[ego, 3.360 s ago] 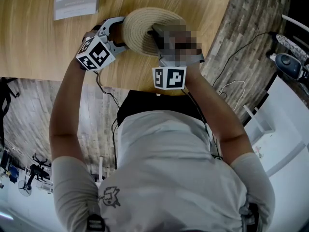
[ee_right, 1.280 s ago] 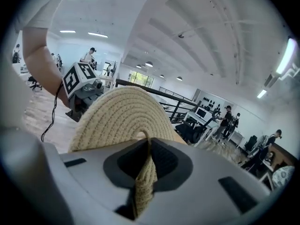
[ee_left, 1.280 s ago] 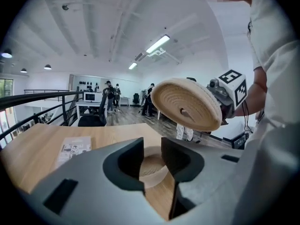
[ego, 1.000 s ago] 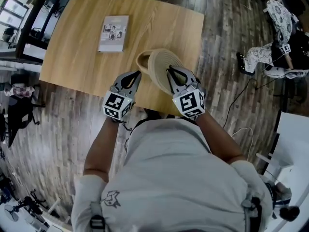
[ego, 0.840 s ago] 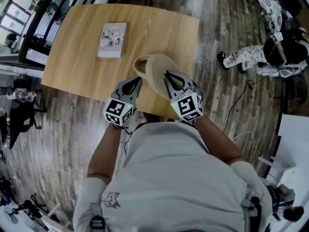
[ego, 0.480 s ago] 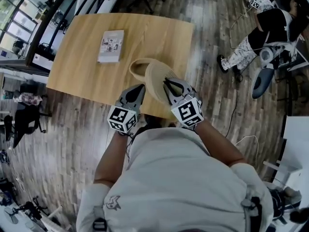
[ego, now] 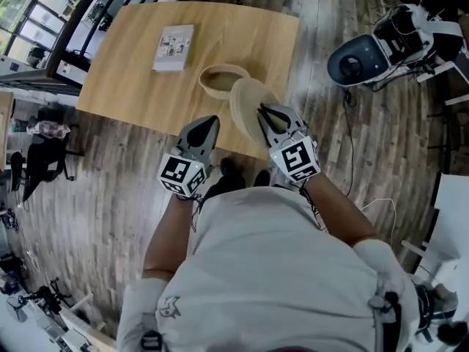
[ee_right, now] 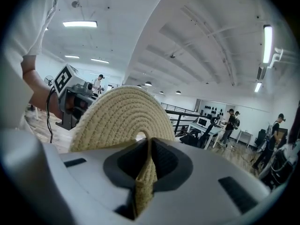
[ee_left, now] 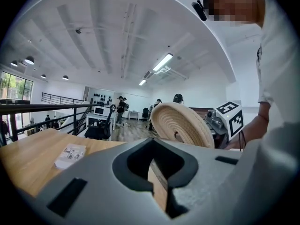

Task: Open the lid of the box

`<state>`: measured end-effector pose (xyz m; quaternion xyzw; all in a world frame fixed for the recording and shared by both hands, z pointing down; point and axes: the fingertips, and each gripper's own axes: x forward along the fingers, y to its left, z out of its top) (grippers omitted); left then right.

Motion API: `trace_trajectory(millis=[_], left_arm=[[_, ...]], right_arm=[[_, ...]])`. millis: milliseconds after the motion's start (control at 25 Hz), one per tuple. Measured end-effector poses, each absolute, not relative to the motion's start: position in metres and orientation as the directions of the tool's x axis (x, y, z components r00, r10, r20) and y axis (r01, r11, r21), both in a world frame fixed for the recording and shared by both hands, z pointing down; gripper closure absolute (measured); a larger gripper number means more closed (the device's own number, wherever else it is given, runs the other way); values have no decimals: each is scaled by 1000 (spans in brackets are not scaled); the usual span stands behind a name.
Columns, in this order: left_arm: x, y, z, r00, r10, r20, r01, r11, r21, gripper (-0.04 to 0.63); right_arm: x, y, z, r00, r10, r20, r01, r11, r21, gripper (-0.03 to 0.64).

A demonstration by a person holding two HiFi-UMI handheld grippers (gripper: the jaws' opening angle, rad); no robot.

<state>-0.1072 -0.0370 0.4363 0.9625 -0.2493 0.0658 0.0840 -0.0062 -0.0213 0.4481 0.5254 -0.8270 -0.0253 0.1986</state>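
Lid (ego: 245, 103) is off. My right tool (ego: 262, 113) pinches its rim, and the woven disc stands on edge between the closed jaws. A second ago it overlapped the box (ego: 215, 92). Now it hangs nearer me at the bench (ego: 132, 79) edge, just beside the box and no longer covering it. The box sits open on the bench, near the booklet (ego: 174, 48). My left tool (ego: 209, 123) is closed on nothing and has drawn back over the floor. I judge the opening done; only setting the lid down remains.
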Motion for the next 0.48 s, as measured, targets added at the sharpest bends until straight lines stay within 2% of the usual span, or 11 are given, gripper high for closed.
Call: trace_trajectory(millis=[480], left_arm=[[-152,-18,416,890,-433,146,-449,-887,106,591]], right_arm=[[-41,12,434,-331,-897,293,-887,402,228,584]])
